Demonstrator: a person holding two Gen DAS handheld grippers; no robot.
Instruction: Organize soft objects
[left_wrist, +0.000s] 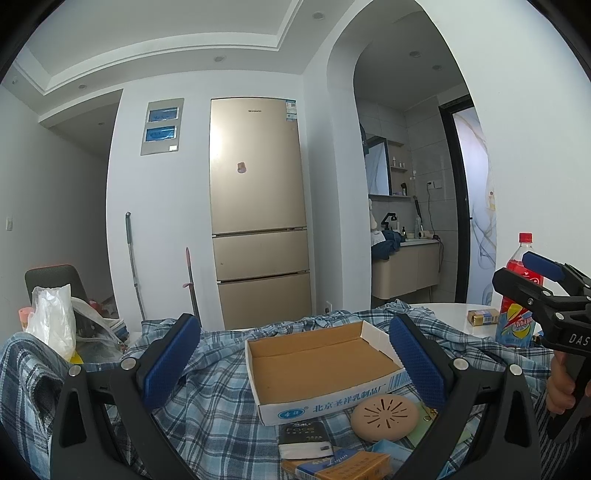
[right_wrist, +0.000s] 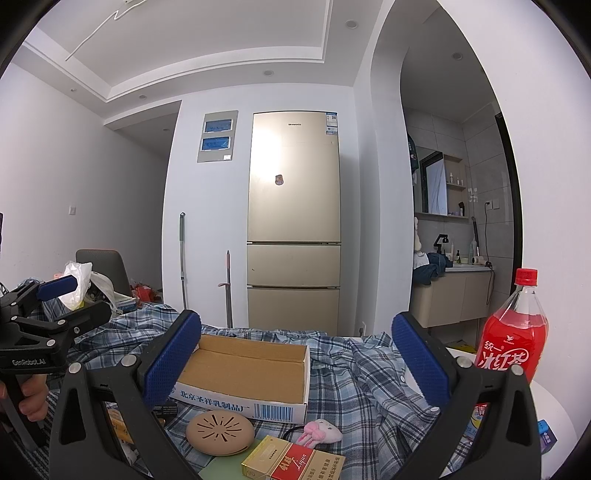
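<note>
Evidently at the start, nothing picked: left gripper (left_wrist: 293, 360) and right gripper (right_wrist: 295, 363) both spread wide, holding nothing, above the empty shallow cardboard tray (right_wrist: 255, 369) on the blue plaid shirt (right_wrist: 369, 373); small pink-and-white plush toy (right_wrist: 320, 435) just before the tray; next probably lowering the right one to pinch it

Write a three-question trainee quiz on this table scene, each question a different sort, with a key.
1. True or false: the open cardboard box on the blue plaid cloth has items in it.
2. Which stands at the right? A) red drink bottle with red cap B) green jar C) kettle
3. Fill in: the small pink-and-white plush toy lies right of the round beige ___.

Key: 1 false, the box is empty. 2 A. 3 disc. Left gripper and right gripper have their fingers apart, holding nothing.
</note>
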